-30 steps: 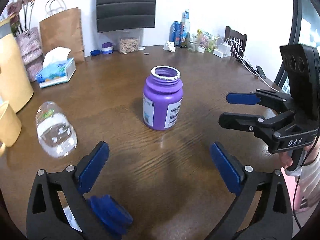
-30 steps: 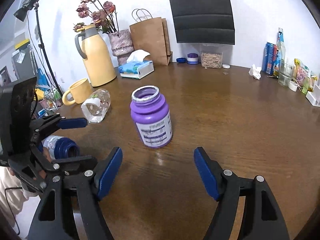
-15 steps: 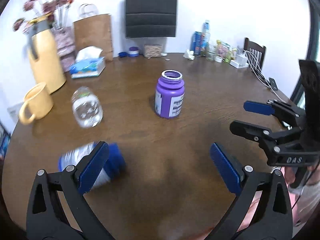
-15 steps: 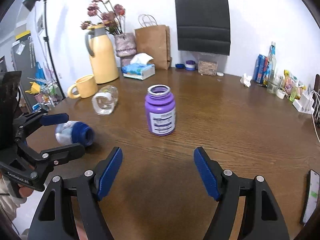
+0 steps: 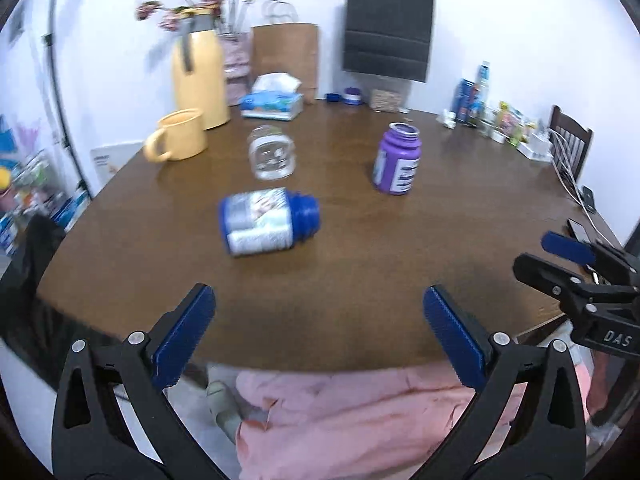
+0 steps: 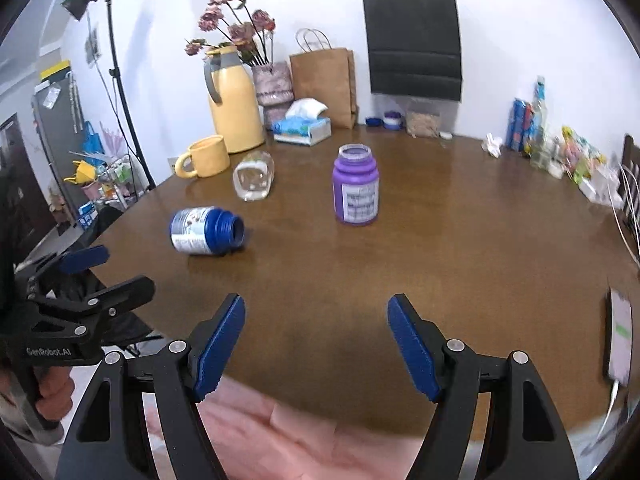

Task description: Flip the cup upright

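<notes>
We see a round brown wooden table (image 6: 460, 248) with both grippers held back at its near edge, over pink fabric (image 5: 340, 412). Left gripper (image 5: 316, 332): jaws spread wide, nothing between them. Right gripper (image 6: 316, 344): likewise wide and empty. Nothing stands between either gripper and the containers.

Surroundings, far left: yellow ceramic mug (image 6: 206, 157) just beside a tall yellow thermos jug (image 6: 234, 100), a vase of dried pink flowers (image 6: 274, 82), a blue tissue box (image 6: 302, 130) and a brown paper bag (image 6: 324, 84). A black paper bag (image 6: 414, 38) hangs on the wall. Far right edge: cluttered small packages, too blurred to identify. A phone (image 6: 619, 338) lies at the near right rim.

Task items: the purple plastic jar (image 6: 355, 186) stands upright mid-table, mouth up, white label facing us; print unreadable. The blue-necked jar with white label (image 6: 206, 231) lies on its side left of it, well apart, long axis roughly left-right, open mouth pointing right. The clear glass cup (image 6: 254, 176) lies on its side farther back, near the mug, base toward us.

Legible writing: "DAS" and "GenRobot.AI" on the gripper bodies.
</notes>
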Demonstrator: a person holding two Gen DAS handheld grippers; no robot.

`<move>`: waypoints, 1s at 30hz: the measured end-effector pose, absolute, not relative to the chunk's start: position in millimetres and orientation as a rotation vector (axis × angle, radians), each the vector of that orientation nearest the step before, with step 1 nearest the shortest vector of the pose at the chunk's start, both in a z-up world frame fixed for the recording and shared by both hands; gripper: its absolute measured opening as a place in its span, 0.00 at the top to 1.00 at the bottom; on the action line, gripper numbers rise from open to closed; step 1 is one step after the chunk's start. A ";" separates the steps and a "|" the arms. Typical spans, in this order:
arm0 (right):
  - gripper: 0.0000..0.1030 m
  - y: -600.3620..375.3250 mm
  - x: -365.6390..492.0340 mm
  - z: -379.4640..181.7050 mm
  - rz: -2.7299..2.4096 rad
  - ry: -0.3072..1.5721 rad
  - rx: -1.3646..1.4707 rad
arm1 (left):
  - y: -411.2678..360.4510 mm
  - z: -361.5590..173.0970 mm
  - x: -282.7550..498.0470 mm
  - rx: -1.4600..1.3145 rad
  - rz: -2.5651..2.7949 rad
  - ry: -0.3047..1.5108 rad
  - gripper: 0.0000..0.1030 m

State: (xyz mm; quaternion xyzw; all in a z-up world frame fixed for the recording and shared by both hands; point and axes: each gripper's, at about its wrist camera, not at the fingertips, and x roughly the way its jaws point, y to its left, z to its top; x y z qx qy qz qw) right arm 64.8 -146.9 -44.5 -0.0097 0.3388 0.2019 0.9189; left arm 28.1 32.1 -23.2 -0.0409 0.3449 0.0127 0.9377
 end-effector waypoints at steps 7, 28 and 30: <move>0.24 -138.0 46.2 -55.0 0.388 0.719 0.034 | 41.3 -29.8 14.2 -0.121 0.077 0.705 0.00; 0.24 -134.6 41.8 -49.6 0.355 0.694 0.001 | 35.3 -29.0 7.8 -0.066 0.097 0.691 0.00; 0.24 -134.3 42.4 -48.6 0.358 0.692 -0.003 | 34.7 -30.5 8.8 -0.063 0.099 0.698 0.00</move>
